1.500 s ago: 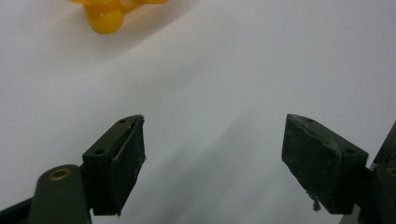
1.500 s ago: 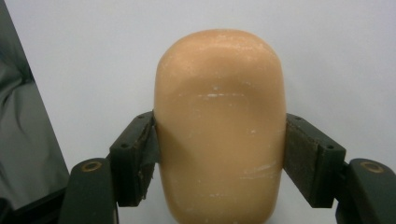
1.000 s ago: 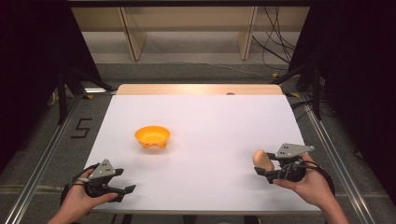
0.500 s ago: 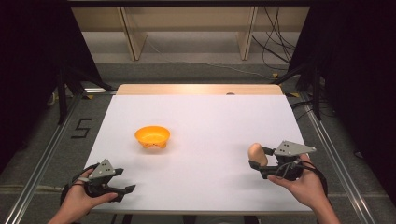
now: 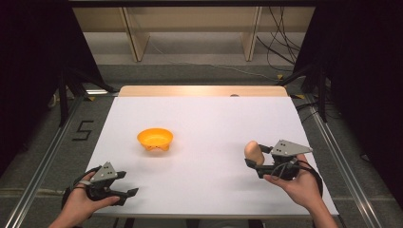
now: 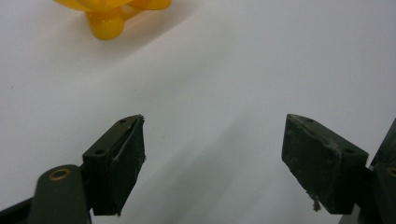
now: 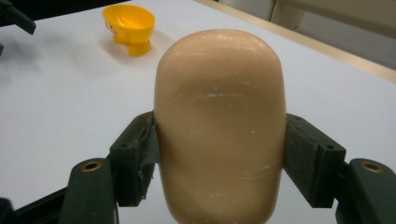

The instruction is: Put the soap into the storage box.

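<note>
A tan egg-shaped object [image 5: 253, 152] [image 7: 220, 121] is gripped between the two pads of my right gripper [image 5: 254, 163] [image 7: 219, 158] and held just above the white table at the right. An orange bowl [image 5: 155, 139] [image 7: 129, 25] stands left of the table's middle, well away from the egg. My left gripper [image 5: 127, 193] [image 6: 212, 168] rests at the near left corner, open, with bare table between its pads. The orange bowl's foot [image 6: 109, 18] shows at the top left of the left gripper view.
The white table top [image 5: 209, 123] ends in a wooden strip [image 5: 204, 90] at the far side. Metal rails [image 5: 43, 166] run along the floor on both sides. Shelving and cables [image 5: 275, 47] lie beyond the table.
My right gripper has carried the egg-shaped object leftward and a little farther onto the table. The left gripper and the bowl have stayed put.
</note>
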